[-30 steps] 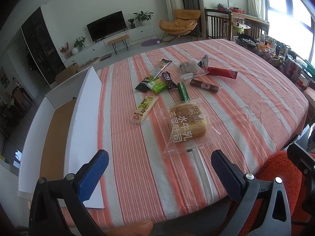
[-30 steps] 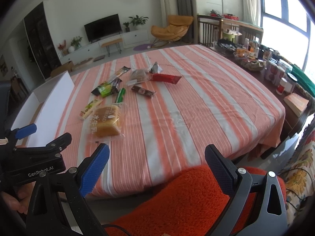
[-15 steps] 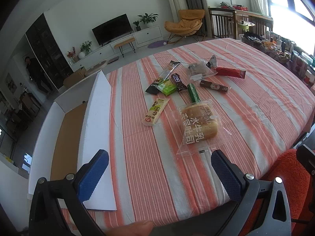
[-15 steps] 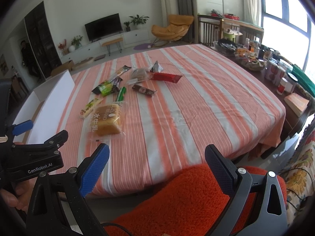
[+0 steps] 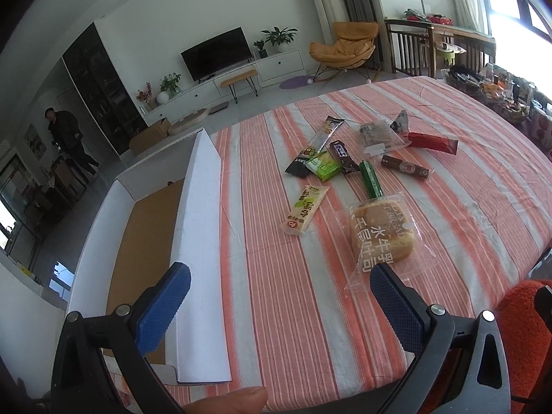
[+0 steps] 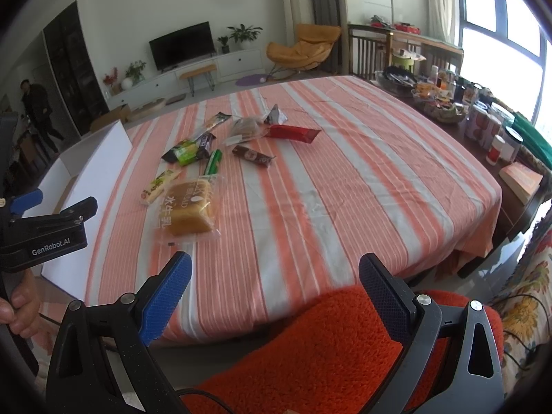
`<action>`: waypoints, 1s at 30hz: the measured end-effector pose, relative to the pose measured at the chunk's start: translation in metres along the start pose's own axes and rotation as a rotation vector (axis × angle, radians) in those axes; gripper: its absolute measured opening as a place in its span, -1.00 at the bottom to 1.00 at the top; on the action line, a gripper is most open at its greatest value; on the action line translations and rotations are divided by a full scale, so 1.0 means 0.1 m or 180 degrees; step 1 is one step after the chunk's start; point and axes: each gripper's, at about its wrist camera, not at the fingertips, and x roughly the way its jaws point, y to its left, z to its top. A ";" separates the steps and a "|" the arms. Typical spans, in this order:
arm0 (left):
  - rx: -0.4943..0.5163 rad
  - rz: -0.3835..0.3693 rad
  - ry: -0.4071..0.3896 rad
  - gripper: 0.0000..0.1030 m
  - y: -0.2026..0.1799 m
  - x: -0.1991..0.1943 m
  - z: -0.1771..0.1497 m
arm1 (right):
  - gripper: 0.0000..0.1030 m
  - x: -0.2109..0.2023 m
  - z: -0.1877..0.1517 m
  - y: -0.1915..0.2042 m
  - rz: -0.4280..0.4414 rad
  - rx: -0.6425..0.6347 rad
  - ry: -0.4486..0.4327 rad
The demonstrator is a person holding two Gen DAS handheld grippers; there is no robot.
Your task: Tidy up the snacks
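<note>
Several wrapped snacks lie on the striped tablecloth (image 5: 276, 276). Nearest is a bagged bread loaf (image 5: 381, 239), also in the right wrist view (image 6: 188, 208). Beyond it lie a yellow-green bar (image 5: 303, 209), a green stick (image 5: 370, 179), a brown bar (image 5: 406, 166), a red pack (image 5: 433, 142) and a clear bag (image 5: 377, 135). An open white box (image 5: 148, 227) with a brown floor stands at the table's left. My left gripper (image 5: 276, 307) is open and empty above the near table edge. My right gripper (image 6: 274, 289) is open and empty, short of the table.
An orange fuzzy chair (image 6: 327, 348) sits under my right gripper at the table's near edge. Jars, baskets and a book (image 6: 483, 127) crowd a side table on the right. A person (image 5: 67, 138) stands far back left in the room.
My left gripper has swung left and forward, so the box and bread sit further right in its view. The right gripper moved slightly closer to the table. Both stayed open.
</note>
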 end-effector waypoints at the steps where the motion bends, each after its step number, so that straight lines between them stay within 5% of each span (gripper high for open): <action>1: -0.0005 0.0001 0.0009 0.99 0.00 0.01 0.00 | 0.92 0.01 0.00 0.00 0.0003 0.0001 0.0004; 13: -0.0003 -0.0050 0.0165 0.99 0.00 0.14 -0.04 | 0.92 0.08 -0.03 -0.01 0.0003 -0.0020 0.0075; 21: -0.0068 -0.0663 0.0467 0.99 0.16 0.31 -0.27 | 0.92 0.47 -0.04 0.02 0.0221 -0.0009 0.0469; 30: -0.0355 -0.0983 0.0390 0.99 0.46 0.29 -0.34 | 0.92 1.13 0.38 0.72 0.0732 -0.0517 0.0582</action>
